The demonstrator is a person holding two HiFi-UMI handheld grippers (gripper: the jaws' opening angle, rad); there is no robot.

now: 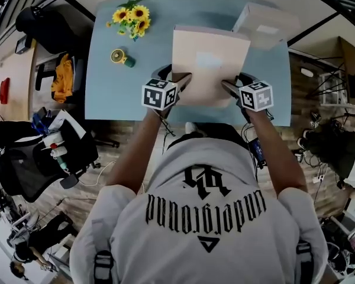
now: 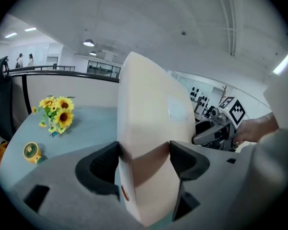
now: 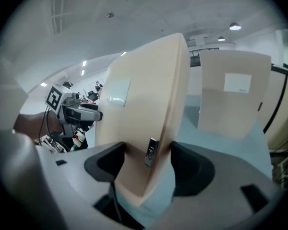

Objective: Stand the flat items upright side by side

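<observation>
A flat beige box (image 1: 208,64) with a pale label is held between both grippers near the table's front edge, its far edge raised. My left gripper (image 1: 183,80) is shut on the box's near left side; in the left gripper view its pads (image 2: 181,156) press both faces of the box (image 2: 149,123). My right gripper (image 1: 228,86) is shut on the near right side, clamping the box (image 3: 144,104) at its edge. A second beige box (image 1: 265,23) stands upright at the back right, also visible beyond the held one in the right gripper view (image 3: 233,92).
The blue-grey table (image 1: 106,87) carries a bunch of sunflowers (image 1: 132,18) at the back left and a small yellow fan (image 1: 119,57) in front of them. Office chairs and clutter sit on the floor to the left and right of the table.
</observation>
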